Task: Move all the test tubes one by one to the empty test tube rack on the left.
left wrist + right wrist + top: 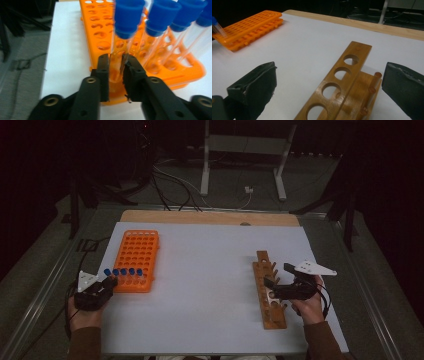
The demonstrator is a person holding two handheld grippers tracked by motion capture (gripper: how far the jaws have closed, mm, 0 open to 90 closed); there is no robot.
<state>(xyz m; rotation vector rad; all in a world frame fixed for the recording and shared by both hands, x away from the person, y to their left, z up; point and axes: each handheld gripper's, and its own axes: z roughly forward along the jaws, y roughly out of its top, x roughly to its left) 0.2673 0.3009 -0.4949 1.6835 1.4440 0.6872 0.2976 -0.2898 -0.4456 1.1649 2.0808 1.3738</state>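
Note:
An orange tube rack (136,255) stands at the left of the white sheet, with a row of clear blue-capped tubes (122,271) in its near edge. My left gripper (111,281) sits at that near left corner. In the left gripper view its jaws (115,72) are shut on the clear body of the leftmost tube (128,17), which stands in the orange rack (100,30) beside several other capped tubes (162,17). A wooden tube rack (267,290) lies at the right. My right gripper (272,285) hovers over its middle, open, its jaws (330,67) wide on either side of the wooden rack (347,82).
The white sheet (200,270) covers a wooden tabletop (210,217) and is bare between the two racks. Dark floor with cables (175,185) and a white frame's legs (205,165) lie beyond the far edge. The table's side edges run close to both hands.

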